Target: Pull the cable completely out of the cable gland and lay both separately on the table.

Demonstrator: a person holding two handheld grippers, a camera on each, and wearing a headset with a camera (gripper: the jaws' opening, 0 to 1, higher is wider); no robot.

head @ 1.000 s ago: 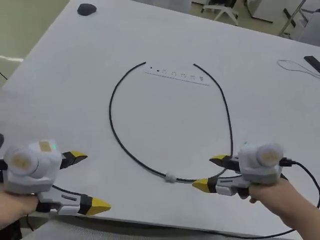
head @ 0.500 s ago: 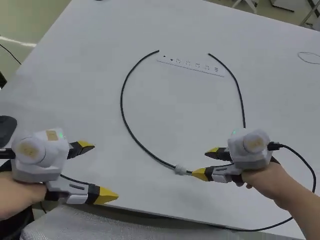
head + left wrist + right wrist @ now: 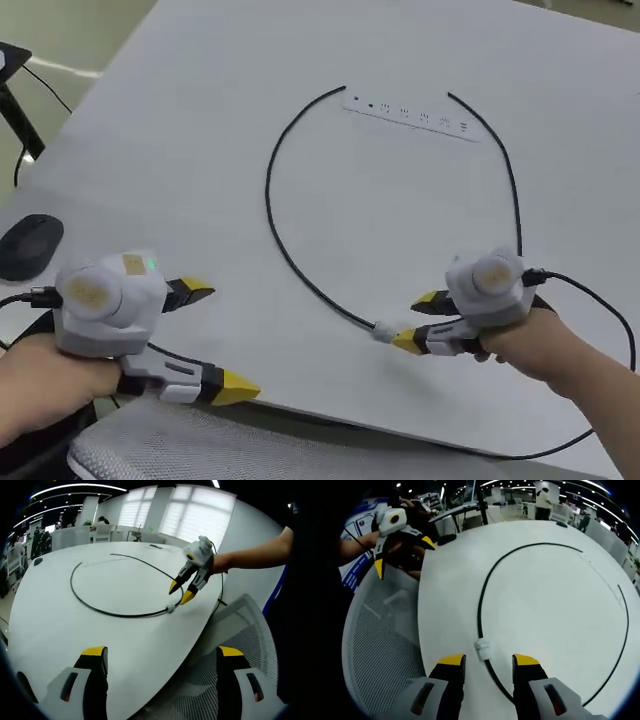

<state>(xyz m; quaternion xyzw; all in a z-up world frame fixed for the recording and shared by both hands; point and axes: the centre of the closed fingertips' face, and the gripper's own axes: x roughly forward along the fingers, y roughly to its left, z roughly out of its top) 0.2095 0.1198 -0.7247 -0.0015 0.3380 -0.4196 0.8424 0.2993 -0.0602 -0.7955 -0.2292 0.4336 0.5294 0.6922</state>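
While the black cable (image 3: 290, 255) lay in an open loop on the white tabletop (image 3: 200, 150), the white cable gland (image 3: 384, 332) sat threaded on it. Right gripper (image 3: 415, 320): jaws spread, tips just beside the gland. Left gripper (image 3: 225, 338): jaws spread wide, well apart from the gland.

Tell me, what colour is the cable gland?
The cable gland is white, clearest in the right gripper view.
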